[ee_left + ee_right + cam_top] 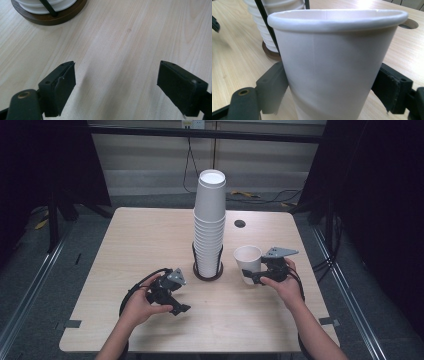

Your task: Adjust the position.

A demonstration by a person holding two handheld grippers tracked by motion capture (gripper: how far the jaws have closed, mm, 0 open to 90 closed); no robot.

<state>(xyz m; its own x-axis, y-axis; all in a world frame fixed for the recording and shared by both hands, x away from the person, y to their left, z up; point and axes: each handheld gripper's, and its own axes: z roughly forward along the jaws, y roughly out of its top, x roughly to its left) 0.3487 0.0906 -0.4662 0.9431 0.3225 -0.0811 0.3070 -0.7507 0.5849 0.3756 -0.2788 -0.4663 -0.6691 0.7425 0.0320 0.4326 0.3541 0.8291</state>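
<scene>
A single white paper cup (248,260) stands upright right of the centre of the table, and fills the right gripper view (332,62). My right gripper (253,277) is shut on its lower wall, one black jaw against each side. A tall stack of white paper cups (209,220) rises from a dark round holder (207,272) with black wire uprights at the table's middle. My left gripper (179,307) rests low near the front left of the holder, open, with bare wood between its fingers (60,87).
The light wooden table (150,245) has a round cable hole (240,223) behind the single cup. The holder's brown base (62,17) lies just ahead of the left gripper. Dark floor, rails and cables surround the table.
</scene>
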